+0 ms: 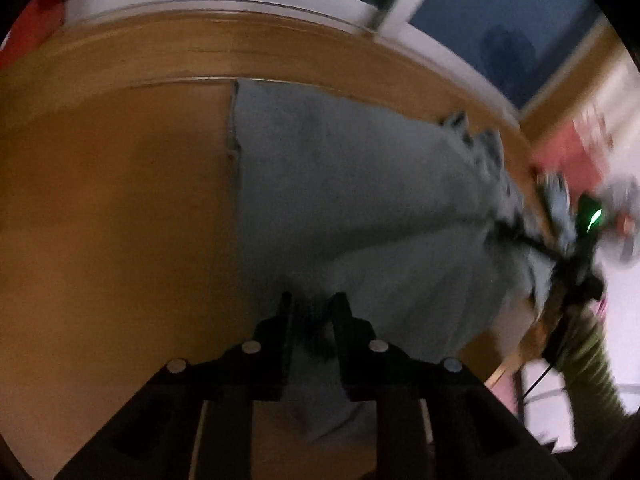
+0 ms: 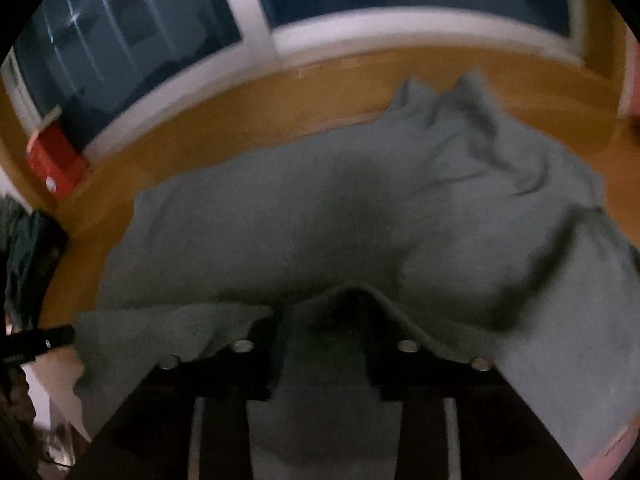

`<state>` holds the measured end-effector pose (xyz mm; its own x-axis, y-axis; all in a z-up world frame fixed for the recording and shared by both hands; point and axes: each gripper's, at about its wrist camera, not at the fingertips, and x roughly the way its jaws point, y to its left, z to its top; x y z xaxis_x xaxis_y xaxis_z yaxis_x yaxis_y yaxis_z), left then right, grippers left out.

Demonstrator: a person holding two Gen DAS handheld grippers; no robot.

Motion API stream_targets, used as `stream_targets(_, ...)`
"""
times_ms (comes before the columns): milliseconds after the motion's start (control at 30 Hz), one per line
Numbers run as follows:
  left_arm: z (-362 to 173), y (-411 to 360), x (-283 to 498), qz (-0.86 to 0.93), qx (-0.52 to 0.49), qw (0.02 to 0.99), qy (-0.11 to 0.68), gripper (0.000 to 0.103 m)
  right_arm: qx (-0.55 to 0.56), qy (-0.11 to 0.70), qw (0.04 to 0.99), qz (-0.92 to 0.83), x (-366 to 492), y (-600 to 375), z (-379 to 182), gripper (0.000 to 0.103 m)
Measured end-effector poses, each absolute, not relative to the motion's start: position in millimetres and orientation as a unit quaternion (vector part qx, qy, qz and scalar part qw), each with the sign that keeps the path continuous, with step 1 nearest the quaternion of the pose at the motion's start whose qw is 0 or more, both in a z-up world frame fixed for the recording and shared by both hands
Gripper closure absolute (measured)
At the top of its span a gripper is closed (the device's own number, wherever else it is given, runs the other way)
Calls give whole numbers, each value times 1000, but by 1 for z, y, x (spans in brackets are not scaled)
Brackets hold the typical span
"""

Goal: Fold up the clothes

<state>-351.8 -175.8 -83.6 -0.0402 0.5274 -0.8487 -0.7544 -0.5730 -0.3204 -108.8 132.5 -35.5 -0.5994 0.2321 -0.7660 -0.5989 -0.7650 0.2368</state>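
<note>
Cloth is filling both views: a grey garment (image 1: 360, 200) is lying spread over the wooden tabletop (image 1: 120, 220), its near edge lifting toward six o'clock. The left claw (image 1: 312, 312) is pinching that edge, and the right claw (image 2: 324, 320) is pinching another bunched part of it, probably so both can carry the hem across for a fold. A red box (image 2: 54, 160) is sitting at nine o'clock.
</note>
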Motion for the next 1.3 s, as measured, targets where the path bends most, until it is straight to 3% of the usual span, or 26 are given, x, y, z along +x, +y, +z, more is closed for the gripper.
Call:
stream_targets(100, -80, -181, -363, 701, -533, 458, 120, 84, -348, 245, 268, 865, -91, 97, -18, 56)
stream_targets(233, -79, -182, -370, 689, -532, 481, 109, 84, -365, 248, 193, 876, -93, 27, -17, 56)
stream_targets(433, -100, -185, -370, 673, -552, 483, 96, 84, -409, 188, 96, 888, -143, -67, -50, 56)
stream_targets(633, -110, -172, -376, 659, -539, 505, 144, 84, -450, 132, 139, 872, -168, -98, -71, 56)
stream_targets(833, -109, -159, -385, 635, -499, 549, 214, 84, -417, 183, 199, 868, -171, -123, -59, 56)
stream_targets(933, -111, -160, -387, 618, -484, 572, 238, 84, -438, 172, 226, 853, -181, -139, -68, 56)
stream_targets(1100, -112, -162, -385, 594, -462, 600, 272, 84, -451, 154, 274, 835, -192, -155, -77, 75)
stream_targets(1300, -106, -162, -391, 572, -445, 632, 274, 84, -439, 204, 300, 822, -199, -158, -77, 78)
